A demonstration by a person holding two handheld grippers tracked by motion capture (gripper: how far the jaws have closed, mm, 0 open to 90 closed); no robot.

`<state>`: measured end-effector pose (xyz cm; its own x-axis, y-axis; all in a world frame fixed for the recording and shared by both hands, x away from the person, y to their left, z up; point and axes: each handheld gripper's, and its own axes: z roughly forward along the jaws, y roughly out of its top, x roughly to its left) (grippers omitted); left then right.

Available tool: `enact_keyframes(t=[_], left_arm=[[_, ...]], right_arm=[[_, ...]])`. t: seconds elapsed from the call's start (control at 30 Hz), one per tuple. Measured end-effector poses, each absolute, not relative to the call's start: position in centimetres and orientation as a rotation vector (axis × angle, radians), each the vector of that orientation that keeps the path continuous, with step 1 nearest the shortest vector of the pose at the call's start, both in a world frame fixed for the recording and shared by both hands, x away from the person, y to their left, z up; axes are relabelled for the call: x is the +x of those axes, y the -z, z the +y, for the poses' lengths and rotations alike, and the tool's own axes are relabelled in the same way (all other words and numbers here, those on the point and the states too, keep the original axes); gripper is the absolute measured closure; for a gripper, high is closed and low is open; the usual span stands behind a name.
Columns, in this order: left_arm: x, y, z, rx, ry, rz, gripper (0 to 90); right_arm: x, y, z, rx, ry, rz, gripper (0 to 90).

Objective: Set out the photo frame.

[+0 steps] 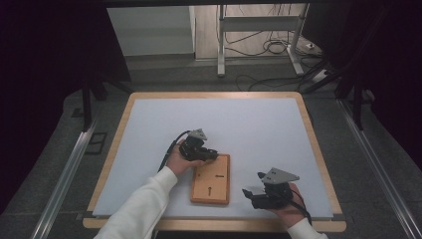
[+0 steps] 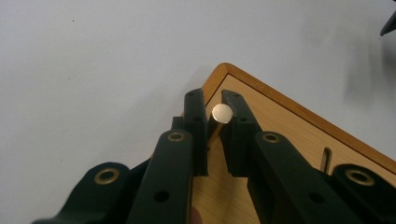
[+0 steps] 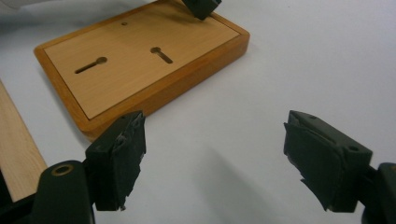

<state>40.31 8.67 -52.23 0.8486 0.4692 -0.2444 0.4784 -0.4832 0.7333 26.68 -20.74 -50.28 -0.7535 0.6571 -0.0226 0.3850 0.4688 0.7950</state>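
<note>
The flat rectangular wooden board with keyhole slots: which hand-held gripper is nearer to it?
Left. The left hand-held gripper is over the wooden board's far corner, gripping a brass pin; the right hand-held gripper stands open beside it, apart.

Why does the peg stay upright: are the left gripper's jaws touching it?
Touching. The left gripper view shows the left gripper clamping the brass peg from both sides.

Mat (image 1: 224, 124) open beyond wooden board (image 1: 211, 185); board sole obstacle between hands.

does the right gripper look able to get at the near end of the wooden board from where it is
Probably yes: the right gripper is open and empty, with bare table between it and the wooden board; the left gripper works the far end.
</note>
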Motion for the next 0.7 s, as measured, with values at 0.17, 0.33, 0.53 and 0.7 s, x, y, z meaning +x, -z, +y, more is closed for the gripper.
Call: enact_keyframes(t=[0.17, 0.33, 0.53, 0.7], left_arm=[[40.6, 52.2, 8.7, 2.158, 0.033, 0.685, 81.0], [40.8, 52.1, 8.7, 2.16, 0.054, 0.693, 81.1], [41.1, 52.1, 8.9, 2.156, 0.082, 0.697, 81.0], [41.3, 52.1, 8.9, 2.153, 0.097, 0.701, 81.0]], right_arm=[[26.3, 50.1, -20.0, 0.844, -1.169, 2.408, 18.9], [25.8, 50.0, -19.3, 0.804, -1.137, 2.417, 17.5], [25.4, 50.3, -18.2, 0.76, -1.089, 2.431, 14.4], [24.7, 50.7, -16.5, 0.685, -1.031, 2.462, 11.1]])
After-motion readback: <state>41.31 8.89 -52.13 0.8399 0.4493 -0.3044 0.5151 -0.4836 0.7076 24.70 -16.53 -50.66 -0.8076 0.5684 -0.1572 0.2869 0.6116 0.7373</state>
